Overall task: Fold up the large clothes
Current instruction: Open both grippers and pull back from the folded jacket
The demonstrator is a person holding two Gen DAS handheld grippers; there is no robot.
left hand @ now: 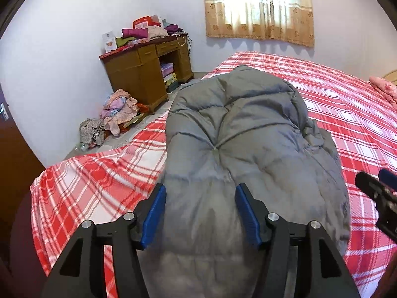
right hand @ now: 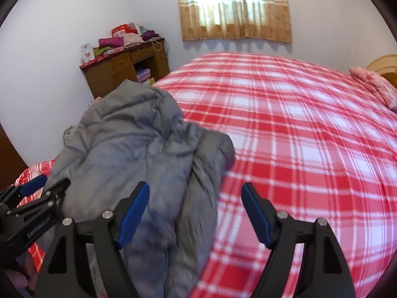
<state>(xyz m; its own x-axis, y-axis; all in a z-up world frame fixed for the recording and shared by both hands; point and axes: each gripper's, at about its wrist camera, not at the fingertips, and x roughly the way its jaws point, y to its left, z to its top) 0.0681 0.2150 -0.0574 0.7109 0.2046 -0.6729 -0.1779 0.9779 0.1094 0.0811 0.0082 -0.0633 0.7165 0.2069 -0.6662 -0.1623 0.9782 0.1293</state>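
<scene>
Grey puffer coat point(left hand: 233, 149) lies bundled on plaid bed point(left hand: 347, 114), near left edge. Left gripper point(left hand: 201, 213) jaws wide, nothing pinched, coat just beyond. Right gripper point(right hand: 196, 216) jaws wide too, hanging over coat's right sleeve side, empty. Risk, imo: puffy filling springs back so fold pops open, or bundle slides off bed edge toward floor.

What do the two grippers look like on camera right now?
Both match: the left gripper and right gripper have angular black frames, silver round pivot bolts and blue pads lining the fingers. The left one's side carries blurred white lettering.
</scene>
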